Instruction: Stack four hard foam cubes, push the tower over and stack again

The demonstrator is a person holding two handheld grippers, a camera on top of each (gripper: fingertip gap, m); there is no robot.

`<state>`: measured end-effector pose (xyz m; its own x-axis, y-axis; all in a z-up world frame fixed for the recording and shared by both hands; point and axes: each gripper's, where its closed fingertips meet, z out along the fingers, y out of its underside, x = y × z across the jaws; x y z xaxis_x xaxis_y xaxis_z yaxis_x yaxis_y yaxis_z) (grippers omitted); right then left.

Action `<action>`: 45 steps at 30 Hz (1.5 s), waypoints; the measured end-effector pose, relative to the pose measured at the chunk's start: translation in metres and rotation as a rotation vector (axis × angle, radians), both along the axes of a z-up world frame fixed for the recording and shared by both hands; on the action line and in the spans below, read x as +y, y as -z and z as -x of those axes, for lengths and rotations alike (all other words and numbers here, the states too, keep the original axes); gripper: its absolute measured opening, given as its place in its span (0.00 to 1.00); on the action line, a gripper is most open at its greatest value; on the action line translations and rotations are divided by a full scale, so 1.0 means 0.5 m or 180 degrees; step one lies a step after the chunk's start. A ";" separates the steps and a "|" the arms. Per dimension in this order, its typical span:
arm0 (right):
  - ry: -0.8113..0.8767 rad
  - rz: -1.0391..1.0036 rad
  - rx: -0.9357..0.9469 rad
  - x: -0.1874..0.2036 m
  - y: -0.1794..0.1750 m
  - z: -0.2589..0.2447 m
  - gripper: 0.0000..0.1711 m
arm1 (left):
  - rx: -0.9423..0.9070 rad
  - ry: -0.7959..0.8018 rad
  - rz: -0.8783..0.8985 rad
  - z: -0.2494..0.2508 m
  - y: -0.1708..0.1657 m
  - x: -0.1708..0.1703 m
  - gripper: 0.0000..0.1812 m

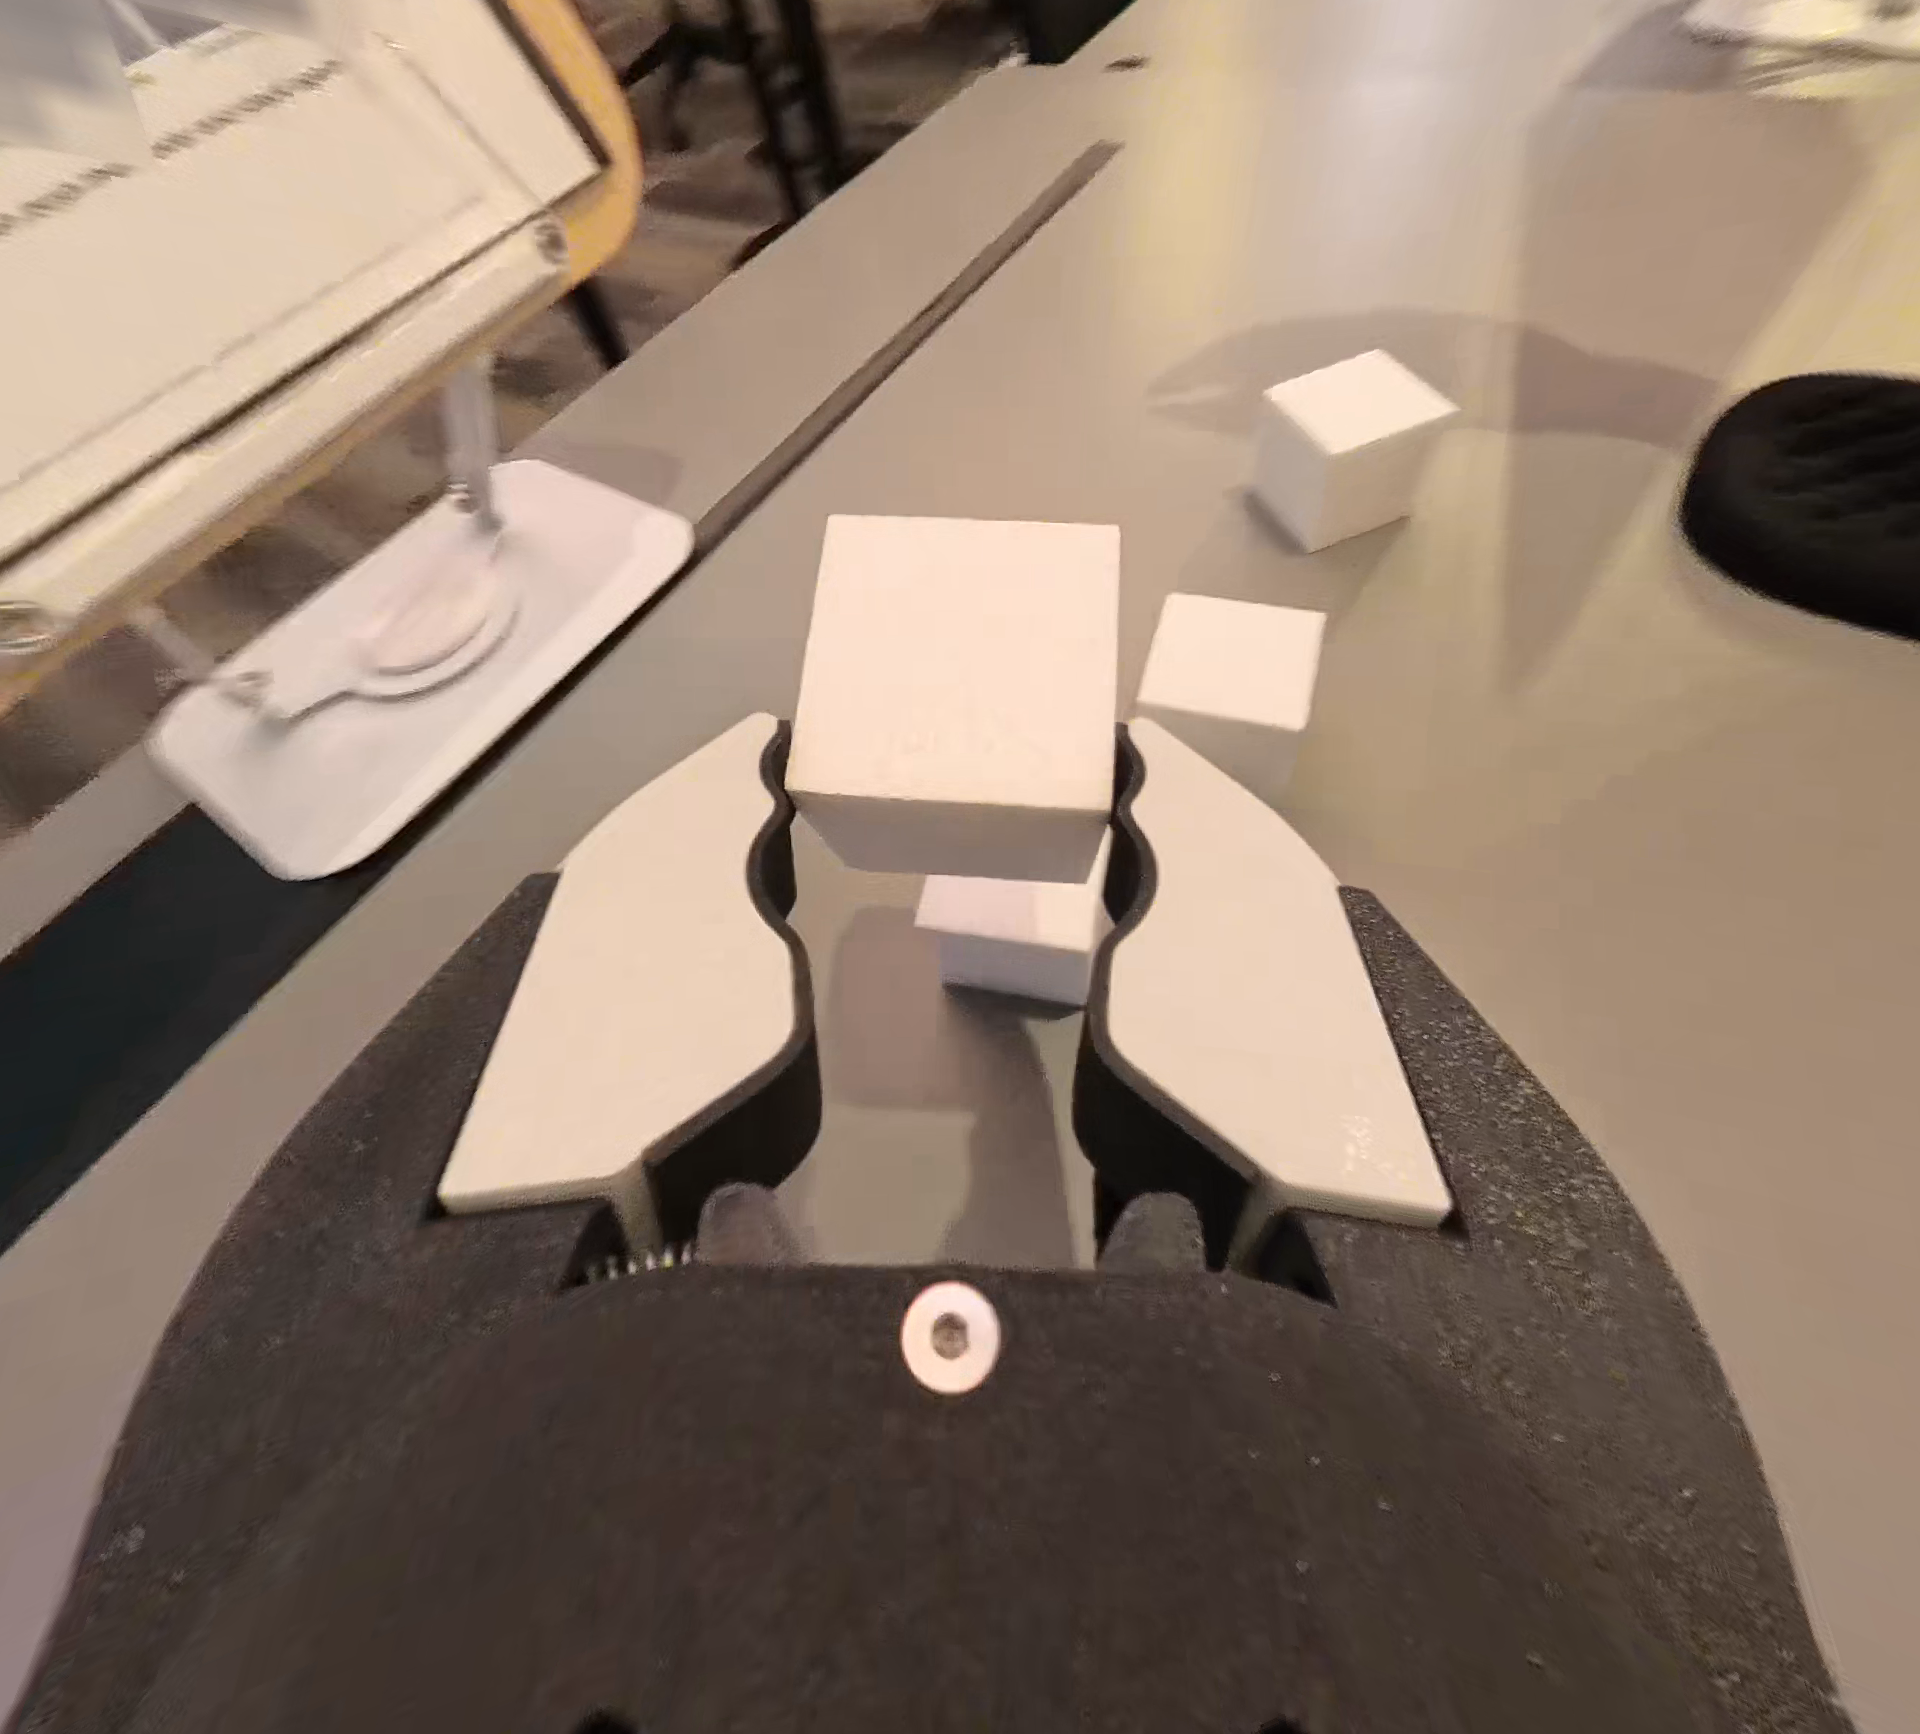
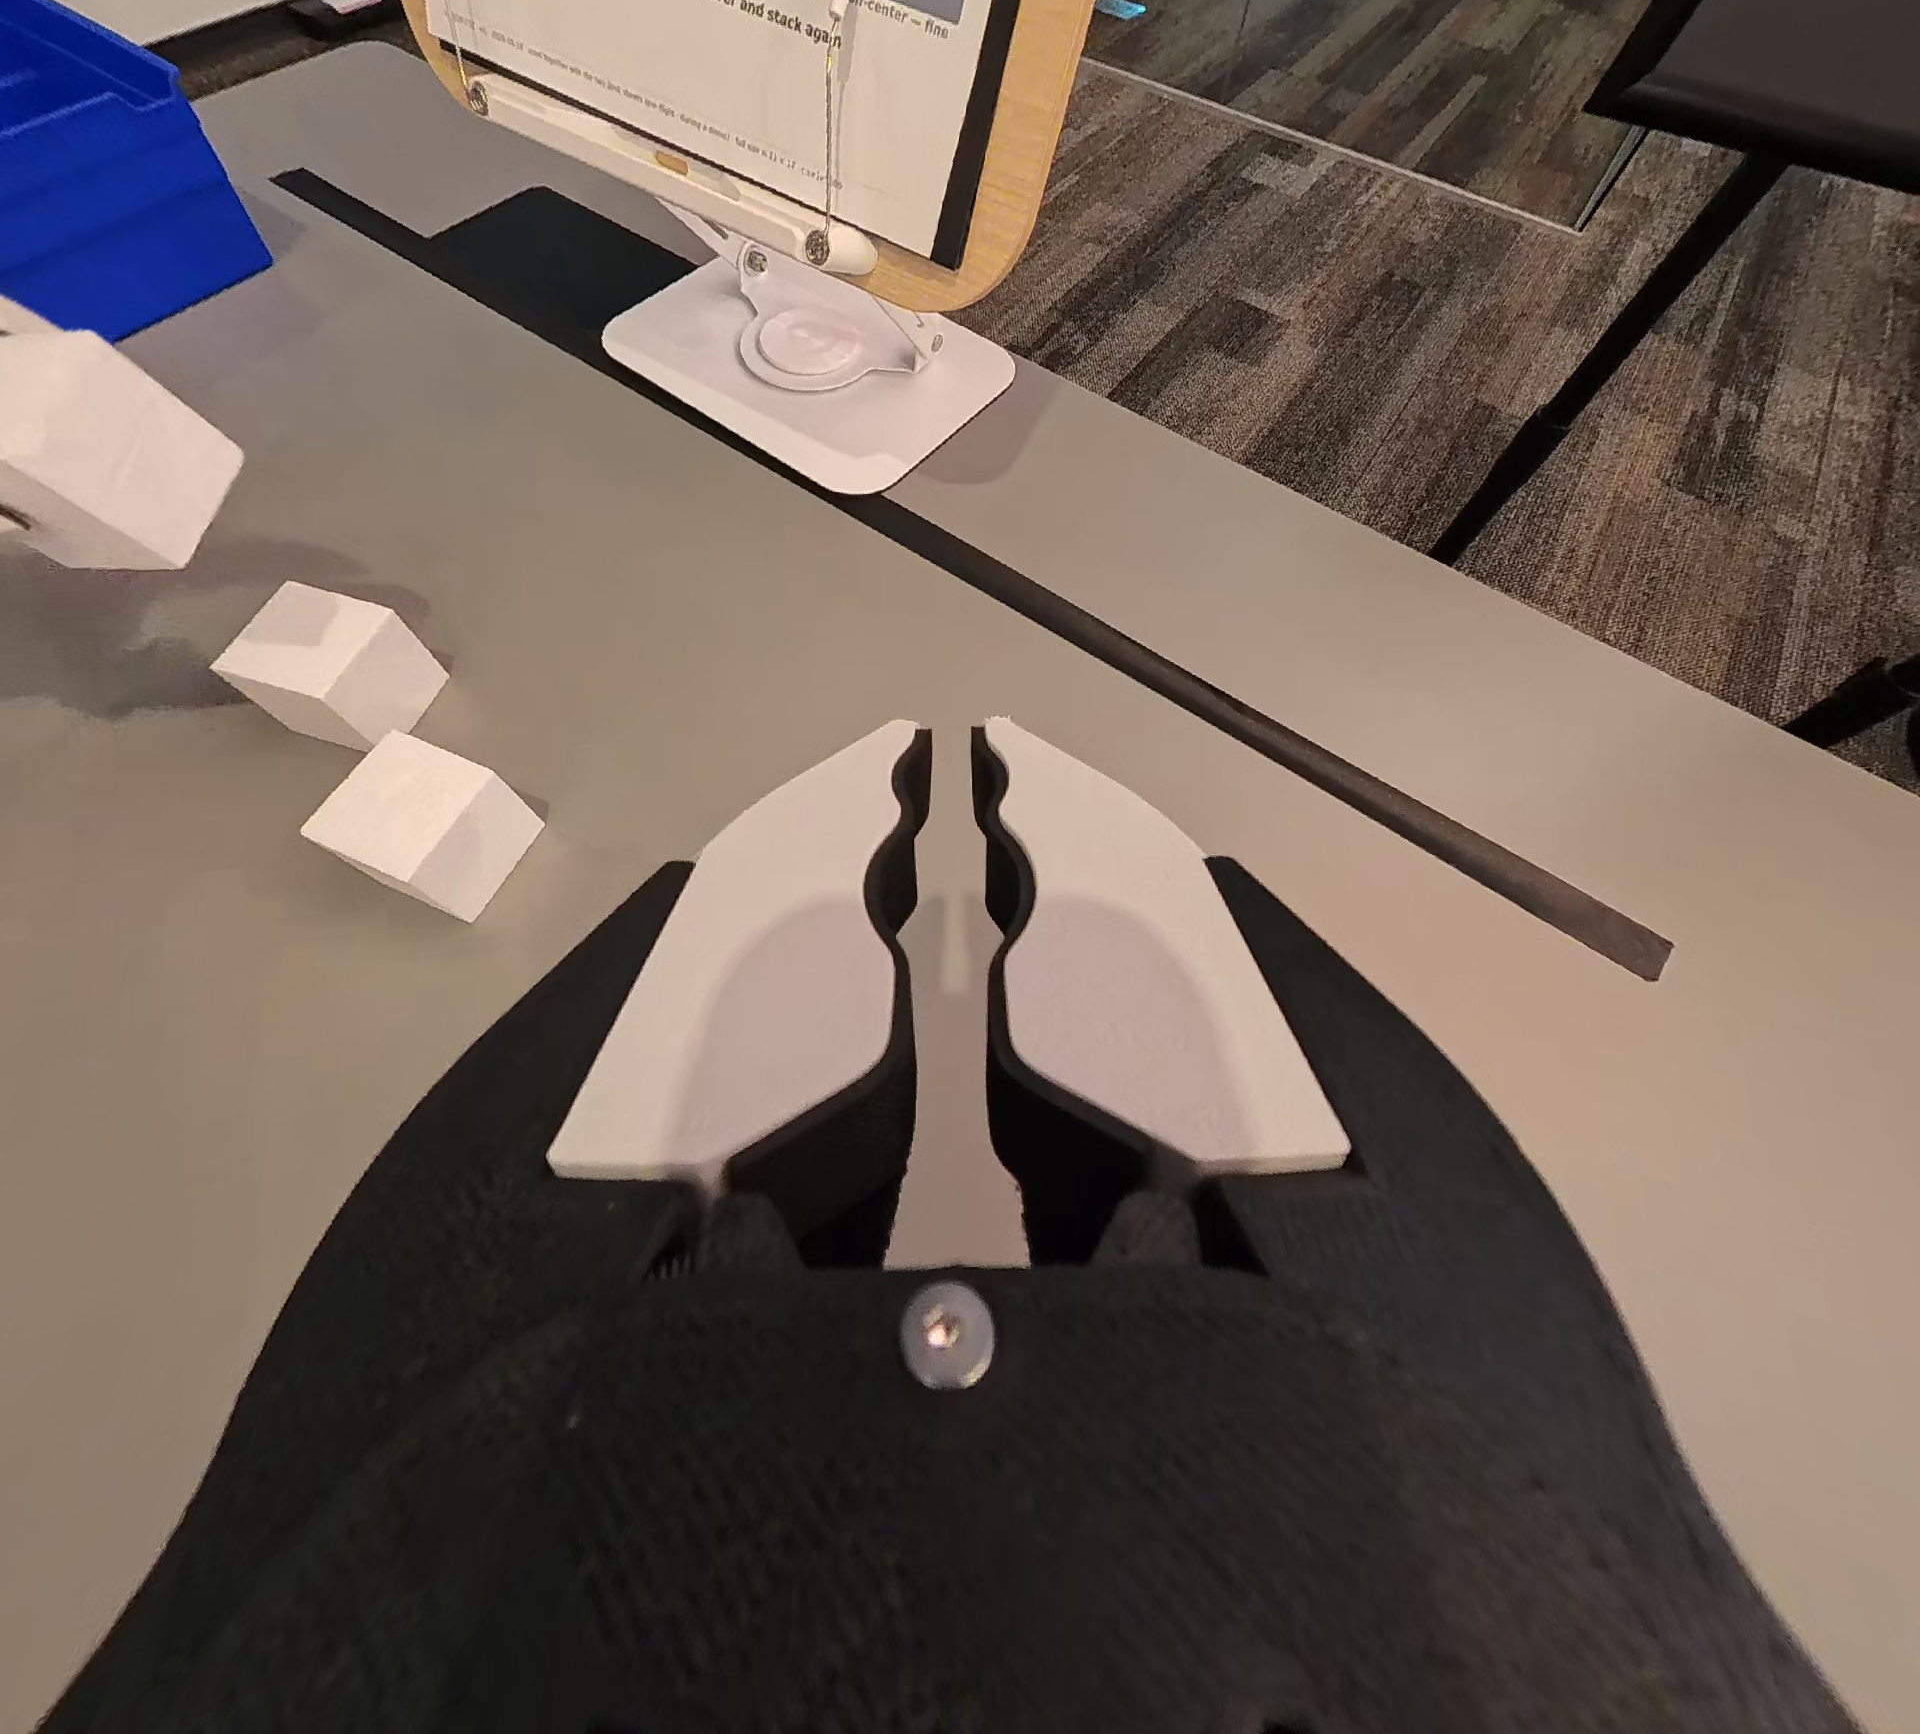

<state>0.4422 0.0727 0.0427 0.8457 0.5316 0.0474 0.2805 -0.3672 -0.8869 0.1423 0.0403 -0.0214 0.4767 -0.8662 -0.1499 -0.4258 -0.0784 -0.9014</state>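
Note:
My left gripper (image 1: 951, 734) is shut on a white foam cube (image 1: 951, 687) and holds it above the grey table (image 1: 1455, 853). A second cube (image 1: 1013, 946) lies on the table just below and behind the held one. A third cube (image 1: 1231, 676) lies to the right and a fourth cube (image 1: 1345, 448) farther right. My right gripper (image 2: 951, 734) is shut and empty, low over the table. In the right wrist view two cubes (image 2: 332, 661) (image 2: 426, 822) lie to its left, and the held cube (image 2: 94, 458) shows at the left edge.
A sign board on a white stand (image 2: 810, 375) is at the table's far edge, beside a dark slot (image 2: 1247, 708). A blue bin (image 2: 104, 198) stands at the far left. The right gripper's black body (image 1: 1818, 510) shows at the right of the left wrist view. The grippers' ends are close to 30 cm from one another.

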 end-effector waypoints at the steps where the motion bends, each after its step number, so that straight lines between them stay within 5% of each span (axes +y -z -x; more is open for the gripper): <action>1: -0.0003 -0.0001 -0.0002 0.000 0.000 0.001 0.05 | -0.0102 0.0125 0.0157 -0.006 0.003 0.001 0.32; 12: 0.0000 0.0060 -0.0053 0.006 0.013 0.002 0.05 | 0.0344 0.0389 0.0296 -0.018 0.086 0.012 0.32; 34: 0.0019 0.0204 -0.0047 0.016 0.041 -0.009 0.05 | 0.0420 0.0500 0.0405 -0.025 0.122 0.009 0.32; 37: 0.0021 0.0225 0.0013 0.017 0.042 -0.009 0.06 | 0.0413 0.0355 0.0324 -0.021 0.121 0.024 0.46; 41: 0.0045 0.0187 0.0018 0.016 0.035 -0.004 0.10 | 0.0065 0.0413 0.0375 -0.020 0.071 0.010 0.52; 45: -0.0053 -0.0139 0.0242 -0.011 -0.042 0.050 0.17 | -0.0492 0.0120 0.0004 0.020 -0.068 0.019 0.54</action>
<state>0.4171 0.0674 0.0635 0.8389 0.5443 0.0068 0.2174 -0.3235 -0.9209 0.1323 0.0499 0.0127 0.4612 -0.8840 -0.0762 -0.2847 -0.0661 -0.9563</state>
